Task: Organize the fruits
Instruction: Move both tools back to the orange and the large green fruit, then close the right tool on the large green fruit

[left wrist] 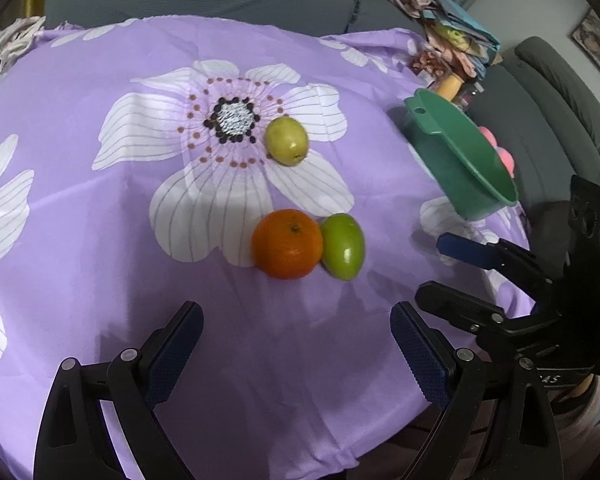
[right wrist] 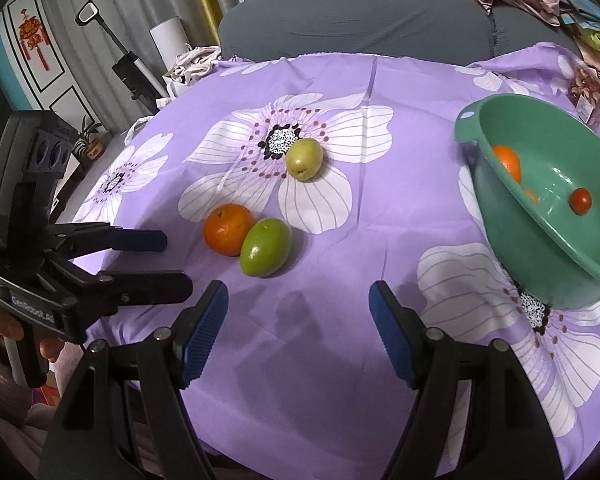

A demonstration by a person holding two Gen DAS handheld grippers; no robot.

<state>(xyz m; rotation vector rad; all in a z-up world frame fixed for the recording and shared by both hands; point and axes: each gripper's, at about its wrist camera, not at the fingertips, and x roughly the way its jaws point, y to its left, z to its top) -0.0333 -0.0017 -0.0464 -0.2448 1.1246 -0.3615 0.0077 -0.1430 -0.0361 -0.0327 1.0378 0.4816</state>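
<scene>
On the table's purple flowered cloth (left wrist: 80, 240), an orange (left wrist: 287, 243) lies touching a green mango (left wrist: 343, 246) on its basin side. A yellow-green guava (left wrist: 287, 140) sits beyond the orange, apart from it. The tilted green basin (right wrist: 540, 248), well to the orange's right, holds another orange (right wrist: 508, 162) and a small red fruit (right wrist: 581, 200). Left tongs (left wrist: 296, 352) and right tongs (right wrist: 298, 328) both gape wide, empty, nearer than the orange.

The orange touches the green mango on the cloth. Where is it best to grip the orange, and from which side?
Probably from above, across the middle of the orange, with the pads on its near and far sides. The green mango leans against its right side, leaving no gap there. The open left tongs seem nearer.
</scene>
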